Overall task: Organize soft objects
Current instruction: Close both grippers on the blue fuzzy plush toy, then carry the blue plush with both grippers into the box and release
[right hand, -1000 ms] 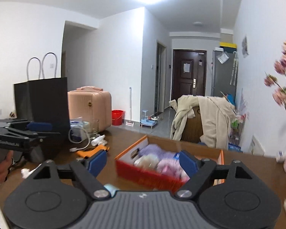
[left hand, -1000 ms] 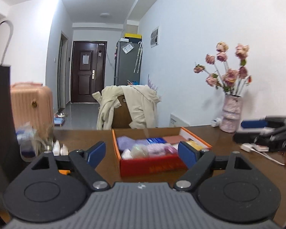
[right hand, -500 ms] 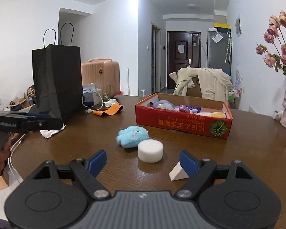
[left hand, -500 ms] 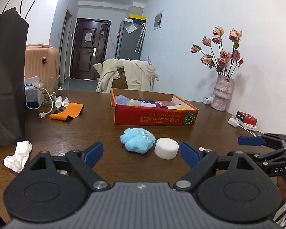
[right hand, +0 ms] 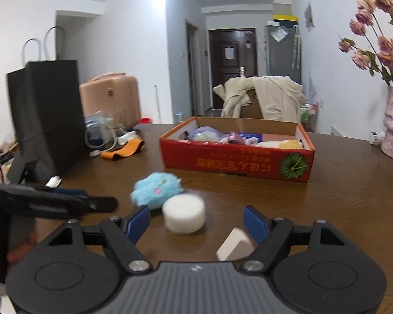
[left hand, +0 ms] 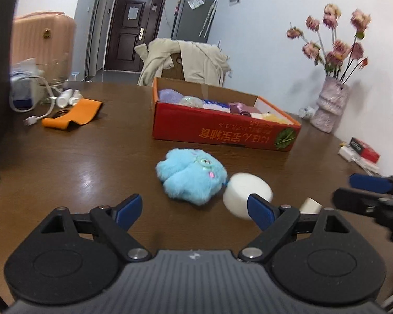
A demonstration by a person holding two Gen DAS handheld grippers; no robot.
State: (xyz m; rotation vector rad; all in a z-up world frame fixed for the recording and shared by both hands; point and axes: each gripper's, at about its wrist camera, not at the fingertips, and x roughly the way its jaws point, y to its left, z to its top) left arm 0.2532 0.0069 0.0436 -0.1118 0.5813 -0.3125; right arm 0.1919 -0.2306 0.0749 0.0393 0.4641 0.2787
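- The red box (left hand: 222,128) sits on the brown table (left hand: 78,162) and serves as the landmark; it already holds a jumble of soft things in purple, pink, white and yellow.
- A blue plush toy (left hand: 192,176) lies on the table on the near side of the box, apart from it.
- A white round sponge (right hand: 184,216) rests just beside the plush toy, nearer the cameras than the box; in the left wrist view the two look to be touching.
- A small white wedge (right hand: 234,244) lies nearer still than the sponge, farther from the box.
- The left gripper (left hand: 194,209) hovers over the table on the near side of the box, fingers spread wide with nothing between them, the plush toy just ahead.
- The right gripper (right hand: 196,221) is likewise spread and empty, the sponge lying ahead between its blue pads (right hand: 137,221), the wedge by its right finger.
- A vase of pink flowers (left hand: 330,104) stands right of the box.
- An orange strap (left hand: 73,115) lies left of the box, with a black bag (right hand: 45,115) beyond it.
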